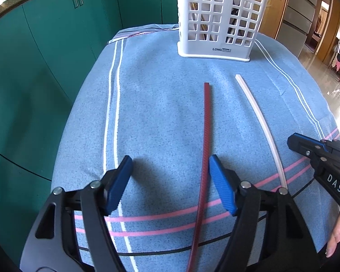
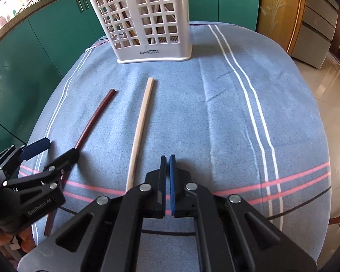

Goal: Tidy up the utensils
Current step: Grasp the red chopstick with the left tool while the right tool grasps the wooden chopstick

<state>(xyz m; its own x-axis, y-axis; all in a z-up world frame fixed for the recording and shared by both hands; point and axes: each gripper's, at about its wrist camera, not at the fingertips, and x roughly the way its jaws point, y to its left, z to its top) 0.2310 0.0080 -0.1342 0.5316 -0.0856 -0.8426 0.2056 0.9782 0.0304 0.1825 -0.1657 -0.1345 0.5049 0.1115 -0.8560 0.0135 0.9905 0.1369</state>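
Left hand-held gripper (image 1: 170,181) low over the blue striped cloth (image 1: 161,104) on the table, jaws spread wide. The dark red chopstick (image 1: 206,122) lies flat between them, hard against the right blue pad (image 1: 222,185), well clear of the left one. Nothing gripped yet.

Right hand-held gripper (image 2: 167,181) hovers just right of the pale chopstick (image 2: 140,124), jaws pressed together on nothing. Both sticks lie roughly parallel, near each other but apart, far ends pointing toward the white slotted utensil holder (image 1: 217,22) standing upright at the back of the cloth. Other utensils show dimly through its holes; which ones, cannot tell.

Risks, as judged:
- Red stick sits off-centre in the jaws. Closing from here would likely push it sideways or roll it before it is pinched.
- A thin stick flat on soft cloth; pads may snag fabric, or the grip may catch only an edge and slip on lifting.
- Gripped near the near end, the long free end could swing and clip the holder's rim or tip it.

Room: open cloth between sticks and holder, and wide bare cloth right of the pale stick. Table edge drops off close on the left, toward the green cabinets (image 1: 45,45). The two grippers are near each other, so crossing paths needs care.
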